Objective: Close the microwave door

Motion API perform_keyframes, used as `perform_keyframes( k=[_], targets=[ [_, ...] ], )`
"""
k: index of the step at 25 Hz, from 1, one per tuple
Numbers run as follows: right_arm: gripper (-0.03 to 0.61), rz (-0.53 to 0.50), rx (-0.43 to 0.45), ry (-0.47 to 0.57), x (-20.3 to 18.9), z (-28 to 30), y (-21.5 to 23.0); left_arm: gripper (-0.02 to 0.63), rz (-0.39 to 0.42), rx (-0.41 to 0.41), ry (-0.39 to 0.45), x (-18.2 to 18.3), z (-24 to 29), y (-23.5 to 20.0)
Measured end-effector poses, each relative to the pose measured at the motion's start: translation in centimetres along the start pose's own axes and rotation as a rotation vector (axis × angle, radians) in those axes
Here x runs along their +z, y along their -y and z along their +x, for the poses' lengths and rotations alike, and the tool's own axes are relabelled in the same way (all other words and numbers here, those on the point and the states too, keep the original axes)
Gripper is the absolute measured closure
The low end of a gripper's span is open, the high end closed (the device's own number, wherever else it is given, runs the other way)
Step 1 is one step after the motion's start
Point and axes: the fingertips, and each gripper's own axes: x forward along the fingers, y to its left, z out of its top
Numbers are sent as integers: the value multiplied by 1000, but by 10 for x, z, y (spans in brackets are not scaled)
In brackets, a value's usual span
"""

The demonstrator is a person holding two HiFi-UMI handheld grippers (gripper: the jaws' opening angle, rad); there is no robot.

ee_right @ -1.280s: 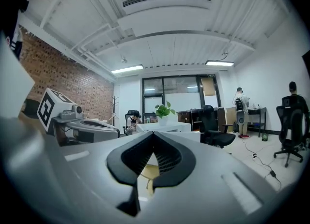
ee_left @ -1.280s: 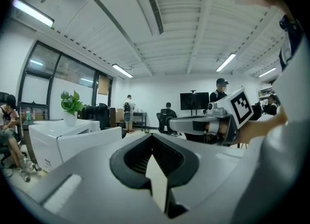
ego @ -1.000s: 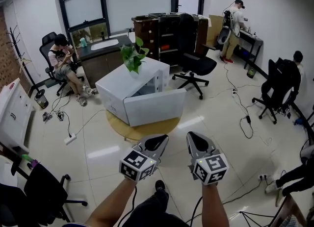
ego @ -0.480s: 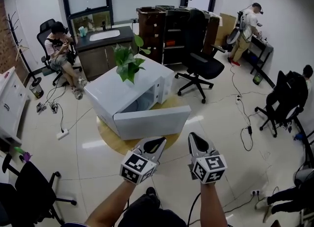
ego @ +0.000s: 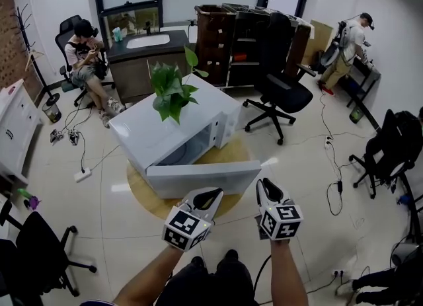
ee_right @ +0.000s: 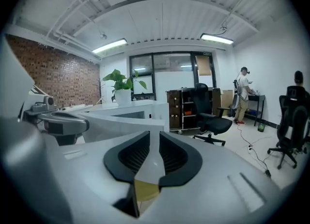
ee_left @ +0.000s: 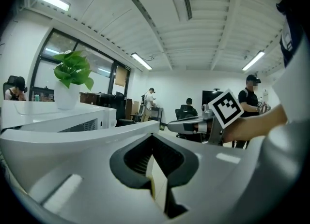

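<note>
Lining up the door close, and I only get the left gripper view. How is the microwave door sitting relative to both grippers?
Observer: In the head view the microwave door hangs open, dropped toward the person. The left gripper and right gripper are side by side at its outer edge. I can't tell if they touch it.
Operator: Right jaws holding anything?
Observer: No. The right gripper view shows them slightly apart with nothing between them.
Operator: What is the microwave standing on?
Observer: A round wooden table, seen from above in the head view.
</note>
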Motion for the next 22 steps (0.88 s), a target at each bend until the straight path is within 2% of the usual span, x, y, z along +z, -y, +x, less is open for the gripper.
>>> perform_keyframes(
  k=[3,10,15,22],
  targets=[
    [529,-36,23,-10,5,17,9,603,-7,14,-1,1,12,-2],
    [538,-46,113,-15,11,35,23,601,-44,86,9,11,31,-14],
    [560,-138,181,-25,20,66,20,603,-50,151,13,19,32,-34],
    [561,-196,228,-33,38,114,24,601,-72,236,27,27,35,-59]
  ],
)
